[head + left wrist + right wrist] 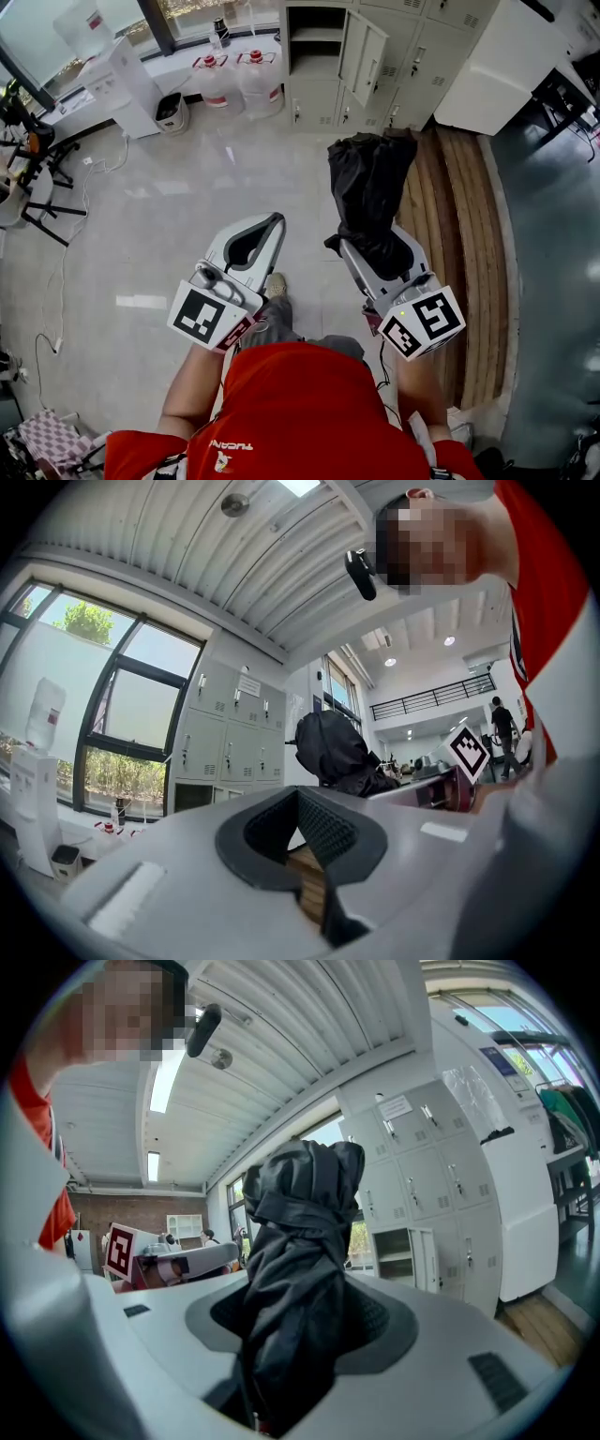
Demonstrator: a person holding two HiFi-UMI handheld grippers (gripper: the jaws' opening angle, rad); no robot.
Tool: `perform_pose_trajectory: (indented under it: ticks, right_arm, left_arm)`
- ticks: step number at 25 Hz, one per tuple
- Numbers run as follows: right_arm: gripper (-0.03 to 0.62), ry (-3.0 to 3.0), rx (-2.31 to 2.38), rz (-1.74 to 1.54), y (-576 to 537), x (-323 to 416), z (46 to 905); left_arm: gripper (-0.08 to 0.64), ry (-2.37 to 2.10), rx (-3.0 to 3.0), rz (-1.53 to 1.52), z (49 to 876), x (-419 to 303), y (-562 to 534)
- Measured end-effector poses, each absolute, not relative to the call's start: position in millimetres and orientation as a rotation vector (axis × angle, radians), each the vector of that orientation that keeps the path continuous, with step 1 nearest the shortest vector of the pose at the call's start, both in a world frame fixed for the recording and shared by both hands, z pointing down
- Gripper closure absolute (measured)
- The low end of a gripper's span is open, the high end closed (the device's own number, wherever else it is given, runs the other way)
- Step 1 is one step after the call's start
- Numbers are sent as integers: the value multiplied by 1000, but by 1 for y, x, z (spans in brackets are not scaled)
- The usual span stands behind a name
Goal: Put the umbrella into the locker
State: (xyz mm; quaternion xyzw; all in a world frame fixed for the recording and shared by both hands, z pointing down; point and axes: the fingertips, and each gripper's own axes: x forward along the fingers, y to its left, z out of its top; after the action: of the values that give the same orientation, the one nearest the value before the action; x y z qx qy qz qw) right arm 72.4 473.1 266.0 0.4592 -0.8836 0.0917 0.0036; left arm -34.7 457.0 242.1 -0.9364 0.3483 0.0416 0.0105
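Note:
A folded black umbrella (pixel 368 192) stands out of my right gripper (pixel 373 246), whose jaws are shut on its lower part. In the right gripper view the umbrella (pixel 298 1260) fills the gap between the jaws, and its fabric hides the pads. My left gripper (pixel 273 223) is held beside it to the left, with nothing in it and its tips together. The left gripper view shows that gripper (pixel 300 808) with the umbrella (pixel 333 752) off to its right. The grey lockers (pixel 394 56) stand ahead. One compartment (pixel 317 36) is open, its door (pixel 364 58) swung out.
Two water jugs (pixel 239 80), a black bin (pixel 172 111) and a white water dispenser (pixel 127 82) line the window wall. Wooden planks (pixel 459 234) run along the floor at the right. A large white cabinet (pixel 497 66) stands right of the lockers. A stand's legs (pixel 33 173) are at the far left.

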Motion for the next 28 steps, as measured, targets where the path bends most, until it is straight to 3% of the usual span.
perform_pose_trajectory:
  ticks: [14,28]
  right_arm:
    - [359,-2727,1534,272,306,17,268]
    - [359,-2653,1522,338,196,-2,292]
  left_arm:
    - [555,985,-2902,83,243,-93,275]
    - [555,996,-2950,83,267,-110,168]
